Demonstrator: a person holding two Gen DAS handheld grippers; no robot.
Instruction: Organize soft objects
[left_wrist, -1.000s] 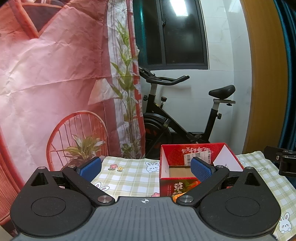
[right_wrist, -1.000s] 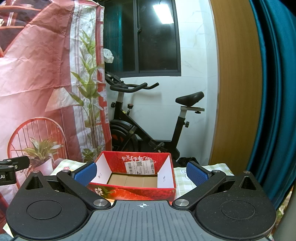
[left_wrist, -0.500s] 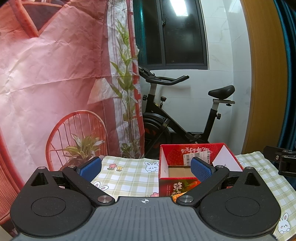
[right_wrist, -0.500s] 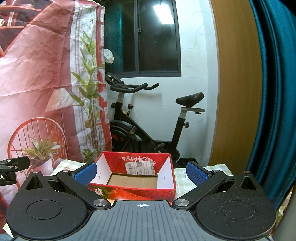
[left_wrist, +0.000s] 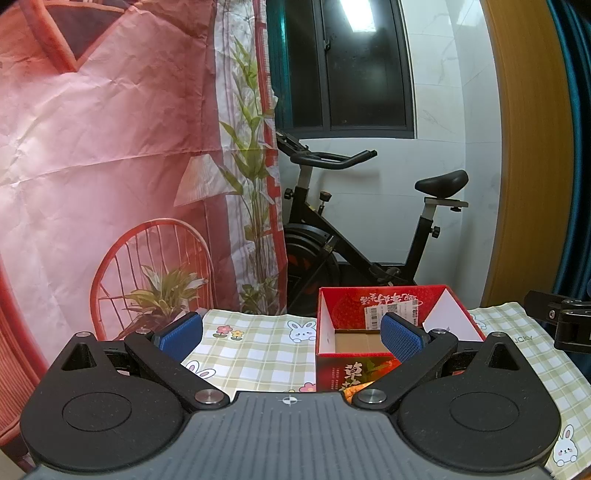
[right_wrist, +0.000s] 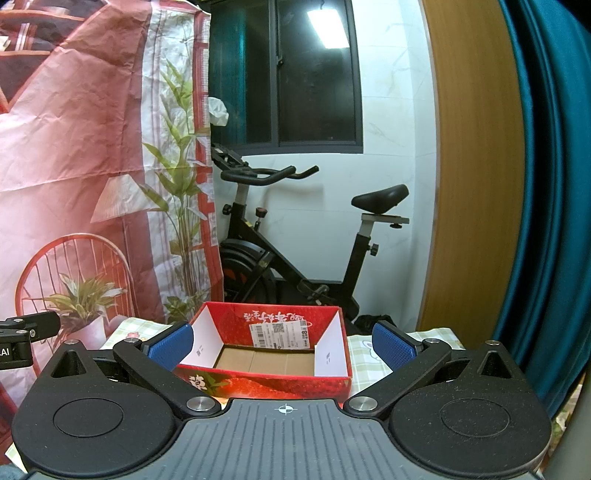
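Two grippers, both with fingers spread wide and holding nothing: left gripper (left_wrist: 291, 338) held above a checked tablecloth (left_wrist: 258, 347) printed with rabbits and flowers, right gripper (right_wrist: 283, 343) facing straight at a box. Four blue finger pads in all, two per gripper (left_wrist: 179, 336) (right_wrist: 392, 349)

One red cardboard box (right_wrist: 266, 350), open at the top, sitting on the tablecloth; to the right of centre in the left view (left_wrist: 388, 332), dead ahead between the fingers in the right view. Inside: bare brown cardboard floor, white inner side walls, one white shipping label (right_wrist: 279, 333) stuck on the far inner wall. No soft objects visible in the box or anywhere else in either view; a small patch of orange showing just below the box front in the left view, too hidden to identify

Behind the table: one black exercise bike (right_wrist: 295, 240), one pink printed backdrop (left_wrist: 110, 147) showing a chair and plants, one dark window (right_wrist: 306, 74), one teal curtain (right_wrist: 546, 184) on the right
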